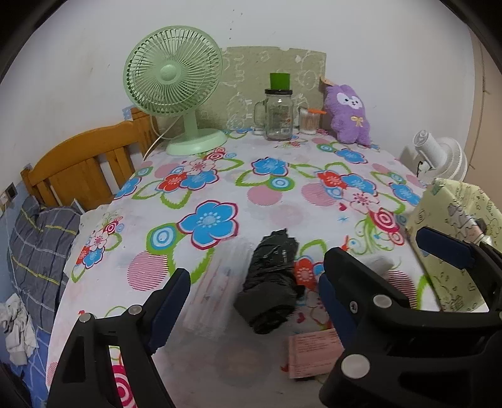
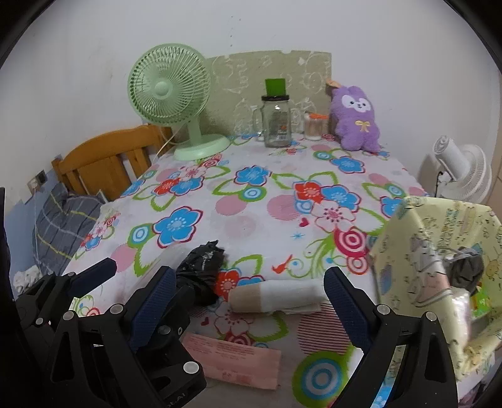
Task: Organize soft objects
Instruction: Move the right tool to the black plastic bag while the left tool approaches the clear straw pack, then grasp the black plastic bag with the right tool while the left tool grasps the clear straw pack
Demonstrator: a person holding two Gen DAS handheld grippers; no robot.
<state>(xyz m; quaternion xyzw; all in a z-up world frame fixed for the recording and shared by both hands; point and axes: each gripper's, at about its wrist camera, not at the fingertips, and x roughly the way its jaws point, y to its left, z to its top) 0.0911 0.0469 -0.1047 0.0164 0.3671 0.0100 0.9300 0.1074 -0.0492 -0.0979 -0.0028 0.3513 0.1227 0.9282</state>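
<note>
- Pink paper slip [image 2: 233,361] lying on the worktop in front of the black bag [image 2: 200,270] — rows of print, too small and blurred to read.
- Glass jar [image 2: 276,125] right of the green fan [image 2: 169,94] — a label, illegible.
- No readable text elsewhere.

A plain white wall [image 1: 345,28] stands behind a table with a bright flowery cloth [image 1: 266,194]. A patch of dull green patterned paper [image 1: 248,69] is stuck on the wall. To the left is an orange wooden bed headboard [image 1: 78,166] and a grey checked pillow [image 1: 40,238].
</note>
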